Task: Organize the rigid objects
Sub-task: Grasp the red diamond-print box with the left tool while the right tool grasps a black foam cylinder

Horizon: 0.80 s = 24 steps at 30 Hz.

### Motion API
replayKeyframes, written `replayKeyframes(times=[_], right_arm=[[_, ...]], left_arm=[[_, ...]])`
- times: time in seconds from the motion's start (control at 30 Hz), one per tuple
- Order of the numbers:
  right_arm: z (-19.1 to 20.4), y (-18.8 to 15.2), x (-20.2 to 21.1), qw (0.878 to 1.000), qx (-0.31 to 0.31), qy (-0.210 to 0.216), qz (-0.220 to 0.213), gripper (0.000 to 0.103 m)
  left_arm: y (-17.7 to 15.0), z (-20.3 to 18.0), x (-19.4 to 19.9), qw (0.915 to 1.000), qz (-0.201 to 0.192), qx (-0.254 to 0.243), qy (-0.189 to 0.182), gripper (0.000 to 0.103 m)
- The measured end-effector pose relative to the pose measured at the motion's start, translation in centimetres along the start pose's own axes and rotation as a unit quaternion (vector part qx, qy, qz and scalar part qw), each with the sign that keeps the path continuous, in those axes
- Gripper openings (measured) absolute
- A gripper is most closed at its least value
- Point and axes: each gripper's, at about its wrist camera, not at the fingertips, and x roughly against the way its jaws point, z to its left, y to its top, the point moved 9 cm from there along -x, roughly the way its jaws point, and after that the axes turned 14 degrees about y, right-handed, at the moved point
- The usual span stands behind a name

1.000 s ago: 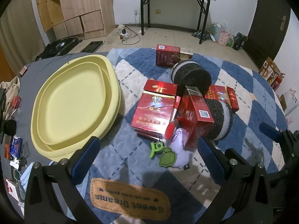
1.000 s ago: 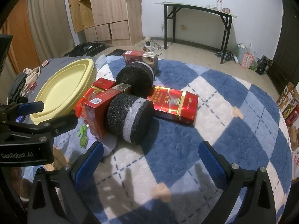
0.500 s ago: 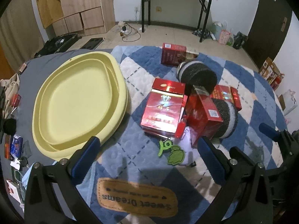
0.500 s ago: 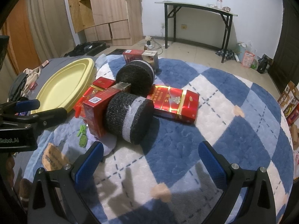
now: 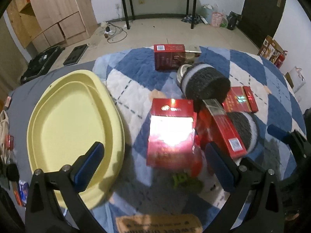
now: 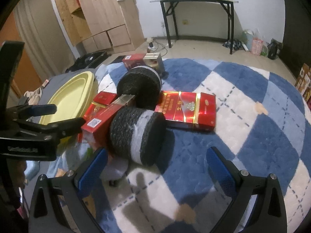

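Observation:
A yellow oval tray (image 5: 73,136) lies on the left of the checked blue-and-white blanket (image 6: 243,136). Beside it a flat red carton (image 5: 171,134) glares under the light, right below my open left gripper (image 5: 153,155). A narrower red box (image 5: 223,134) leans tilted against two dark foam rolls (image 5: 206,83) (image 5: 245,130). Another flat red carton (image 6: 188,108) lies behind the rolls, and a red box (image 5: 169,56) stands at the far edge. My right gripper (image 6: 155,161) is open, just short of the nearer foam roll (image 6: 136,134). Neither gripper holds anything.
A green leaf charm (image 5: 184,180) and a pale plush lie in front of the cartons. Small clutter sits along the left edge (image 5: 11,155). On the floor beyond stand a wooden cabinet (image 6: 101,19) and a black folding table (image 6: 198,2). The blanket's right half is open.
My left gripper has moved forward and tipped down over the flat red carton, which now fills the gap between its fingers. My right gripper has crept closer to the near foam roll.

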Motion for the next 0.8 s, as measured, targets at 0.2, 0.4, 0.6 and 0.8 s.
replayKeyframes(times=[0.2,0.4,0.6,0.8], right_arm=[[-0.6,0.5,-1.3,1.0,-0.029,0.009,0.004,0.103],[-0.3,1.1,-2.5,1.0,-0.013,0.011,0.007,0.103],[-0.5,1.1,-3.6,0.999,-0.033,0.031,0.011,0.102],[-0.5,1.0,-4.4,0.997,-0.025,0.065,0.011,0.087]], left_arm=[[1.1,-0.4,-2.3,0.9996,0.021,-0.01,-0.019,0.103],[0.8,-0.7,-3.7,0.9989,0.035,0.001,-0.032,0.103],[1.0,-0.4,-4.0,0.9992,0.028,0.011,-0.027,0.102],[0.9,-1.1,-3.7,0.9979,0.035,0.004,-0.054,0.058]])
